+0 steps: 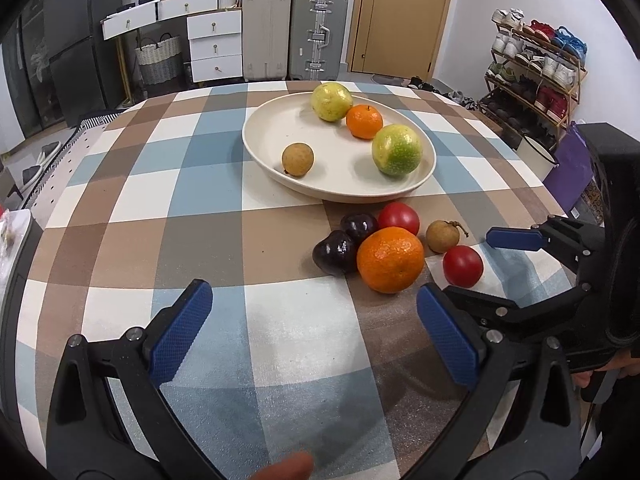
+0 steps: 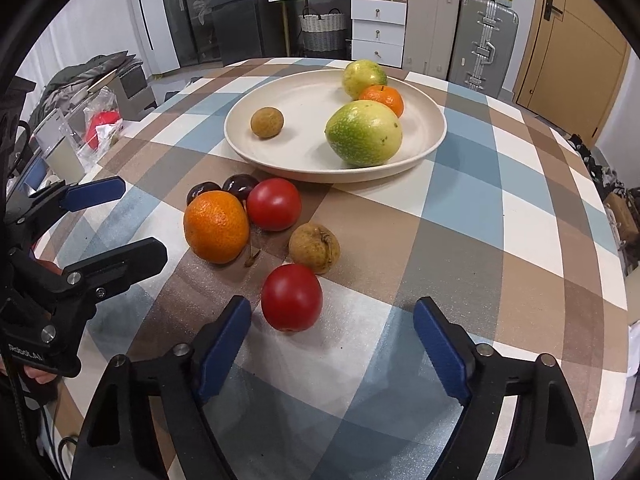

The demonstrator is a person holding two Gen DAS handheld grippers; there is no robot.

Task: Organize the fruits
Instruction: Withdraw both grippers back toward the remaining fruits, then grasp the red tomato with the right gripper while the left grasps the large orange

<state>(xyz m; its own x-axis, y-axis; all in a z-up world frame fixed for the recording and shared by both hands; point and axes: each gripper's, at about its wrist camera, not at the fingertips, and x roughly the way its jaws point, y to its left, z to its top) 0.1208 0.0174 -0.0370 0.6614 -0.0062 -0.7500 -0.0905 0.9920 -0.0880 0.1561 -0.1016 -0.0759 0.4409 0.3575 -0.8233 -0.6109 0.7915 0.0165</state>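
Note:
A cream plate (image 1: 280,120) (image 2: 296,96) holds two yellow-green passion fruits (image 1: 397,150), a small orange (image 1: 364,121) and a brown longan (image 1: 297,159). On the cloth in front of it lie a big orange (image 1: 390,260) (image 2: 216,227), two dark cherries (image 1: 336,252), two red tomatoes (image 1: 463,266) (image 2: 291,297) and a longan (image 1: 442,236) (image 2: 315,247). My left gripper (image 1: 314,332) is open and empty, just short of the big orange. My right gripper (image 2: 332,344) is open and empty, with the near tomatoes just ahead of its left finger.
The checkered tablecloth (image 1: 200,220) covers a round table. A plastic bag with red contents (image 2: 100,128) sits at the table's left edge. Suitcases (image 1: 316,28), drawers (image 1: 214,46) and a shoe rack (image 1: 536,68) stand beyond the table.

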